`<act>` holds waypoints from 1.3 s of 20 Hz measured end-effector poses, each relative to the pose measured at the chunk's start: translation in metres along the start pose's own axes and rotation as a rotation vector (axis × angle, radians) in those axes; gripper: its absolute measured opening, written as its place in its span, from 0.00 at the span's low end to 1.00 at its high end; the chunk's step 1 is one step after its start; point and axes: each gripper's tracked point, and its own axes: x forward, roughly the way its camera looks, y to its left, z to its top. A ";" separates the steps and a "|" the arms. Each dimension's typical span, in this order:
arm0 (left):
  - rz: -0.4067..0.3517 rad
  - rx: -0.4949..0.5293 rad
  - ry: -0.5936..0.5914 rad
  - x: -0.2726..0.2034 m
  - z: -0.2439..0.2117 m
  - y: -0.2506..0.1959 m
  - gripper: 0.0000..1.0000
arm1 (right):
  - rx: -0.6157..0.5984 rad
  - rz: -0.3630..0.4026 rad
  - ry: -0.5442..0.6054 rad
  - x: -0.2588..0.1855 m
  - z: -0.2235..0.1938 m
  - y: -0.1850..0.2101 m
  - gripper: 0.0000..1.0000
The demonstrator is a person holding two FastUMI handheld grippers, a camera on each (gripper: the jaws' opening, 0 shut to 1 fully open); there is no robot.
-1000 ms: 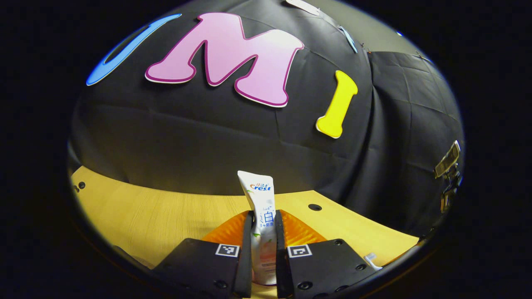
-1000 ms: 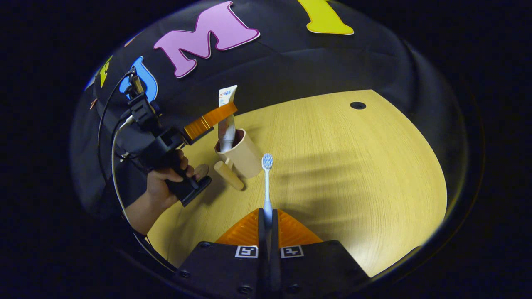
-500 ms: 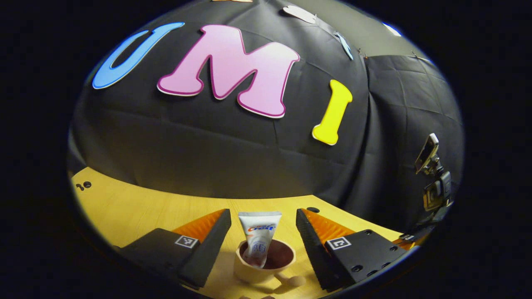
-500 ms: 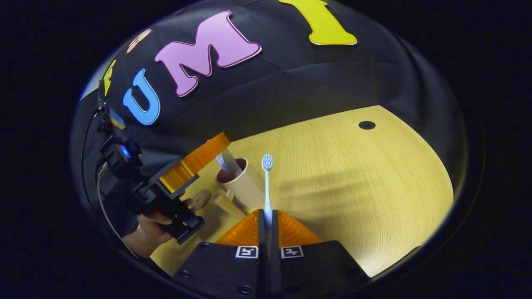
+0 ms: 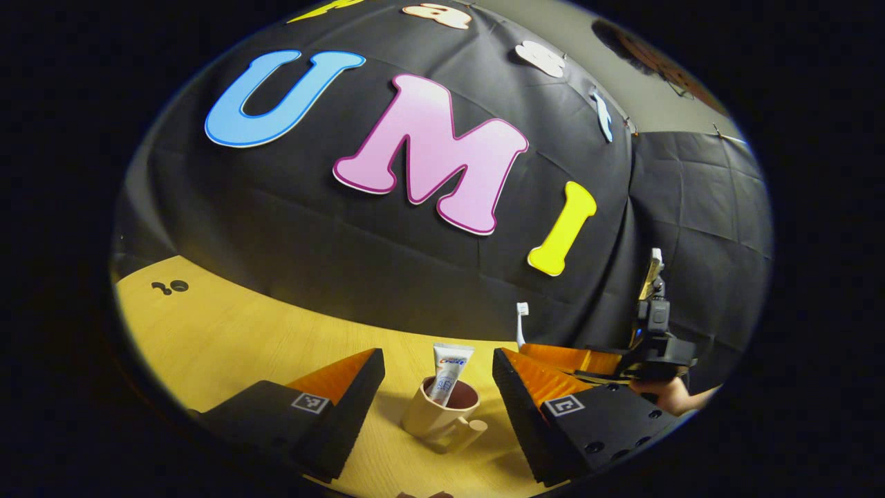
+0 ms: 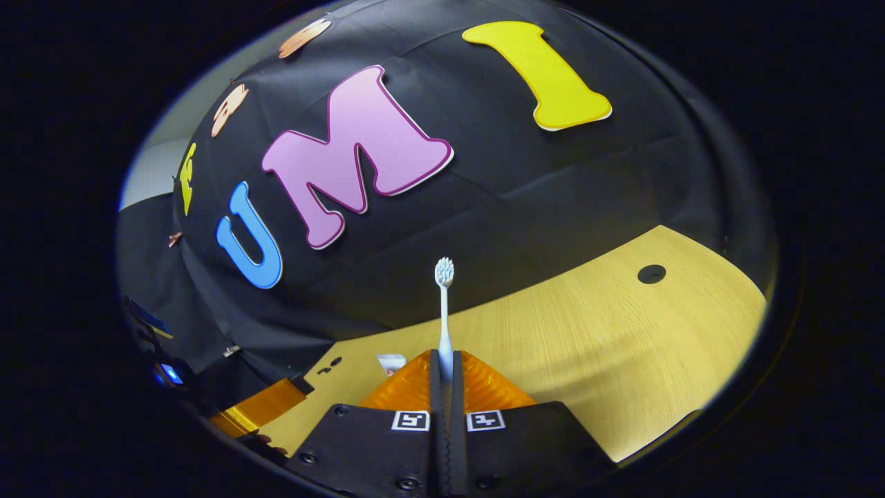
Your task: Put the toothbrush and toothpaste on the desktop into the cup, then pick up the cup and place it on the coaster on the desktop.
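Toothpaste (image 5: 448,373) stands in the cup (image 5: 438,418) near the tabletop (image 5: 228,339) front edge, left hand-held gripper (image 5: 438,404) spread wide; right hand-held gripper (image 6: 443,387) clamps the toothbrush (image 6: 443,311) (bristles up), which could tip the cup on entry.

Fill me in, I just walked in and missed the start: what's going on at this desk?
A person is working with a handheld gripper in each hand. The toothpaste tube already stands in the beige cup on the wooden desktop, and the left gripper is open around the cup, touching nothing. The right gripper is shut on the toothbrush, holding it upright with the bristles up, above the desktop. The toothbrush is not yet in the cup.
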 end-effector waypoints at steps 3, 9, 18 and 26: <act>0.033 0.010 0.014 -0.011 0.001 0.015 0.96 | 0.003 0.011 -0.032 0.013 0.004 0.008 0.05; 0.065 -0.034 0.044 -0.030 -0.012 0.026 0.96 | -0.023 0.036 -0.094 0.035 0.003 0.013 0.05; 0.072 -0.011 0.085 -0.036 -0.032 0.030 0.96 | -0.148 0.058 -0.086 0.038 -0.037 0.012 0.06; 0.094 -0.016 0.135 -0.044 -0.045 0.028 0.97 | -0.196 0.051 0.015 0.002 -0.068 0.009 0.60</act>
